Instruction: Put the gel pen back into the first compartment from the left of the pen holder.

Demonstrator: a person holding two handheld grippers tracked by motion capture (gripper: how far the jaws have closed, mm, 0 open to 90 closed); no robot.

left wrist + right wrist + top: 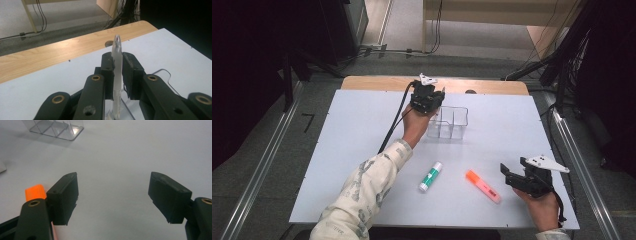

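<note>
Pen: we count one, a clear-bodied pen (117,65), standing upright between the jaws of the left gripper (117,72), its tip rising above the pads and its lower end reaching down toward the clear organizer.
Left gripper grip: we see the jaws nearly together, the left pad against the pen barrel and the right pad just beside it; we cannot tell if that pad still presses, so we read it as a loose hold.
Left gripper place: in the high view we see it (428,100) over the left end of the organizer, at the far side of the table.
Organizer: we count one clear plastic organizer (449,122) with several compartments; we see the pen's lower end at its edge in the left gripper view, and we cannot tell which compartment it enters.
Right gripper: we see its jaws (113,197) spread wide apart with nothing between them, hovering over bare table near the highlighter.
Highlighter: we count one, orange-capped with a pink body (482,186), lying flat just left of the right gripper (512,175).
Glue stick: we count one, white and green (431,176), lying flat between the left sleeve and the highlighter.
Table: one white table (352,130).
</note>
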